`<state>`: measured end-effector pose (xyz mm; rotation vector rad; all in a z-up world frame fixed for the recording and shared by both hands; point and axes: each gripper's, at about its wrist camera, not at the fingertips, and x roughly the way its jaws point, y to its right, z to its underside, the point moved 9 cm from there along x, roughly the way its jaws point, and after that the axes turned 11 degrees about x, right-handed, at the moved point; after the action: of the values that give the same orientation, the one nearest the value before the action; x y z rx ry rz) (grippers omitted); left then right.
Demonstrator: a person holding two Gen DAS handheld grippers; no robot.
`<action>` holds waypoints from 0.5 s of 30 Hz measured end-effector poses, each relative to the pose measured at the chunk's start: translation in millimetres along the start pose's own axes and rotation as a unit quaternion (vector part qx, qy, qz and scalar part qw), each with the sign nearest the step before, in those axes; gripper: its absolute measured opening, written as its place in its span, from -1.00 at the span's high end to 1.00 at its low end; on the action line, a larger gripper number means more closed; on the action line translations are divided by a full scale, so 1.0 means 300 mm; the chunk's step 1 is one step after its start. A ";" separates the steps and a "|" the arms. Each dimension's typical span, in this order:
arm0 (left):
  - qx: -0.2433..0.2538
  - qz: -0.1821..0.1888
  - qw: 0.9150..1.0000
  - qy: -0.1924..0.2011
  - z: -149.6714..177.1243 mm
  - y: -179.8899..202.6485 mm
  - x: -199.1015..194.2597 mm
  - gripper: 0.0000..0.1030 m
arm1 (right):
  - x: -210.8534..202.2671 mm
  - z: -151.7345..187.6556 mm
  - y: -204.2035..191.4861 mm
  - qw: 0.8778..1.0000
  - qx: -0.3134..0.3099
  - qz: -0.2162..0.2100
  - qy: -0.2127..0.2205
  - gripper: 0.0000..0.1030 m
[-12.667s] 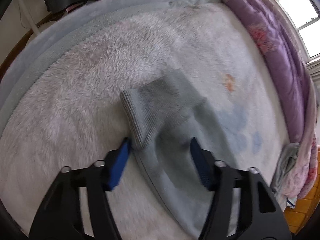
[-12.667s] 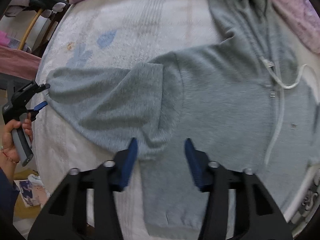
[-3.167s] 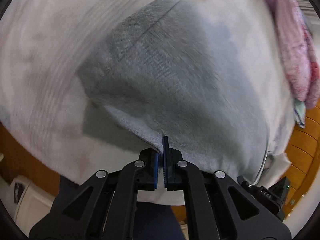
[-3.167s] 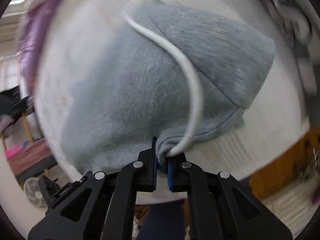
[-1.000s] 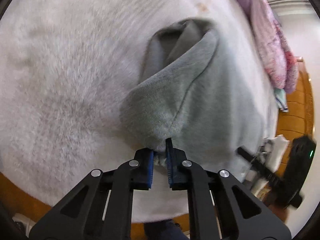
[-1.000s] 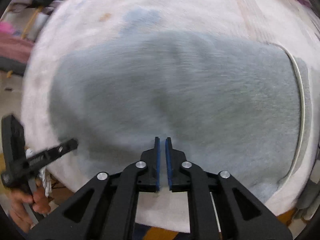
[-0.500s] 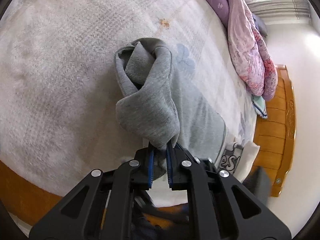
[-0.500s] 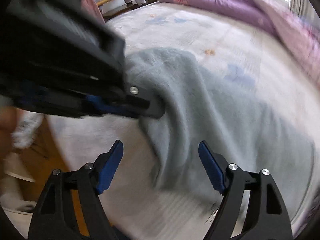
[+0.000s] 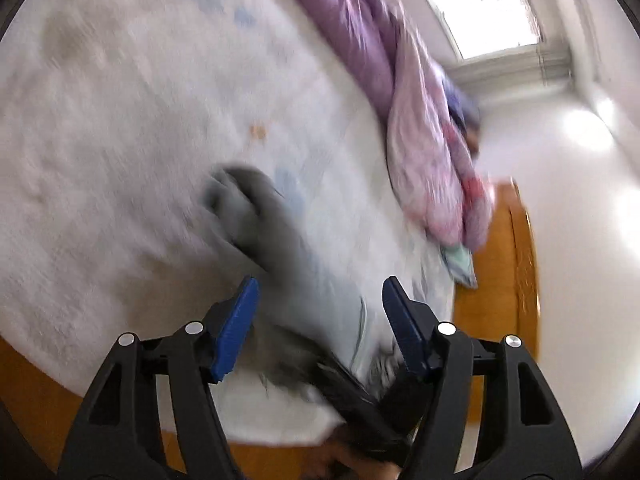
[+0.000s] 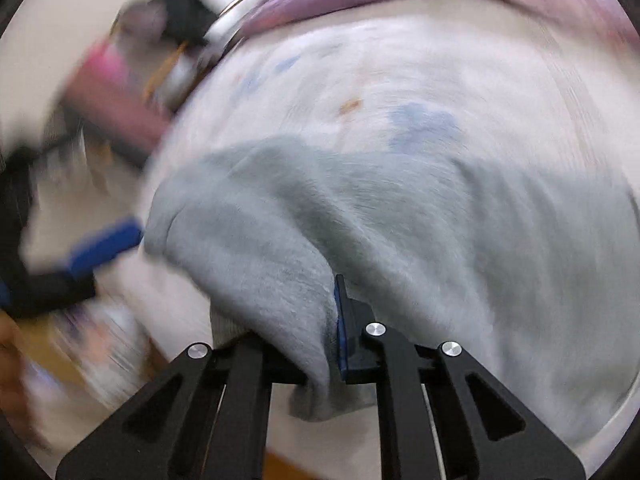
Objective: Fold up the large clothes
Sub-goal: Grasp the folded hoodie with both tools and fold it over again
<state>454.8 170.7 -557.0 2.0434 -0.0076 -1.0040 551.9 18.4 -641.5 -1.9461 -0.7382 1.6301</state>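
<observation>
Lying on the pale fuzzy bedspread (image 9: 120, 128), the grey hoodie (image 10: 420, 216) sits near the bed's near edge, its body spread flat toward the right in the right wrist view and one bunched corner lifted off the bed. That corner is pinched by the right gripper (image 10: 334, 320): its jaws have just been closing and now press together on the fleece, which drapes over the left finger and hides it, leaving only the blue pad of the right finger showing. The left gripper (image 9: 318, 308) has jaws that have just been opening; they stand spread wide with nothing pressed between the pads, while below and beyond them the hoodie's rolled end (image 9: 248, 216) rests on the bedspread. Both views are smeared by motion, so fine detail is lost.

Along the far right of the bed lies a heaped purple and pink quilt (image 9: 424, 148), with a small pale green cloth (image 9: 460, 260) at its near end. Behind that stand a wooden headboard (image 9: 516, 272), a white wall (image 9: 580, 220) and a bright window (image 9: 480, 4). In the right wrist view, a pink bundle (image 10: 116, 96) and dark clutter (image 10: 180, 12) lie off the bed's far left, too blurred to tell. Dark blurred gear (image 9: 360, 400) crosses below the left gripper's pads.
</observation>
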 end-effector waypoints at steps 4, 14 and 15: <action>0.014 -0.152 0.988 -0.019 0.021 -0.099 0.066 -0.27 | -0.168 -0.069 0.122 0.989 0.131 -0.064 0.030 0.83; 0.233 -0.150 0.949 -0.152 0.197 0.329 0.622 -0.28 | -0.498 -0.040 0.545 0.917 0.365 -0.120 0.103 0.83; 0.245 -0.147 0.946 -0.156 0.215 0.362 0.658 -0.28 | -0.496 -0.028 0.586 0.909 0.385 -0.120 0.104 0.83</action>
<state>582.5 -10.7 -632.1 2.3476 -0.1345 -1.6386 555.4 -211.9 -651.8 -1.3534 -0.1761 1.2620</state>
